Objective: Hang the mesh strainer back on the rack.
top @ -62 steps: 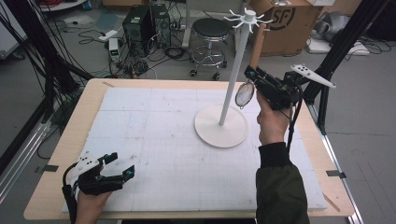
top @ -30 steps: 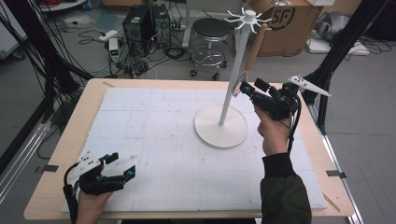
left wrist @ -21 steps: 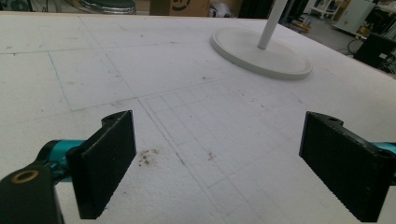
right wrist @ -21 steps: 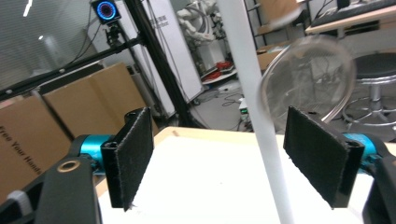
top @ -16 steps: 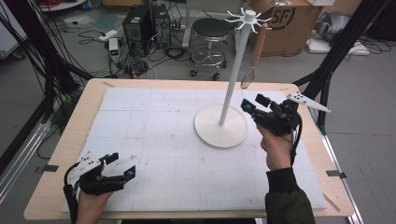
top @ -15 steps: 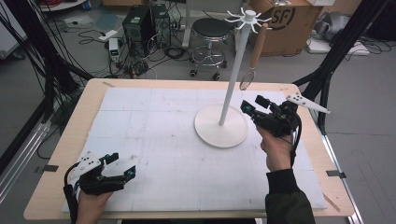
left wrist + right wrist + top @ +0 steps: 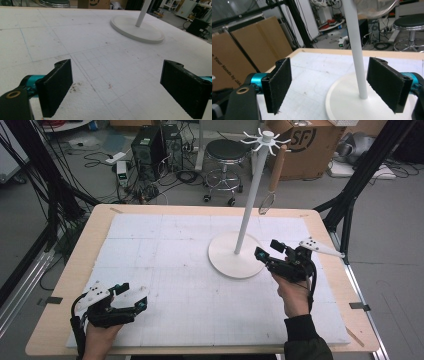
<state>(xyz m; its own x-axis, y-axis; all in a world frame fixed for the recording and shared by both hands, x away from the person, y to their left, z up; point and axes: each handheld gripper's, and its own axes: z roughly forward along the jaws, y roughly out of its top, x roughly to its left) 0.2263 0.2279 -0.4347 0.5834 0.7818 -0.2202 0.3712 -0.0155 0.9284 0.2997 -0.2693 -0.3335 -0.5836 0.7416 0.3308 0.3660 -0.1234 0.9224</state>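
A wooden-handled utensil (image 7: 274, 177) hangs from the white stand's (image 7: 239, 255) top hooks as the right hand-held gripper (image 7: 270, 254), jaws just opened and empty, should draw back gently, clear of the pole.

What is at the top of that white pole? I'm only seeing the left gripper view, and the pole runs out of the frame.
Observer: A ring of hooks. What looks like a small strainer with a wooden handle hangs from one of them.
Operator: Is the right gripper holding it?
Observer: No. The right gripper is low beside the base. Its fingers have just been opening, and nothing is between them.
Operator: Does the strainer touch the pole?
Observer: No, in the high view it hangs apart from the pole.
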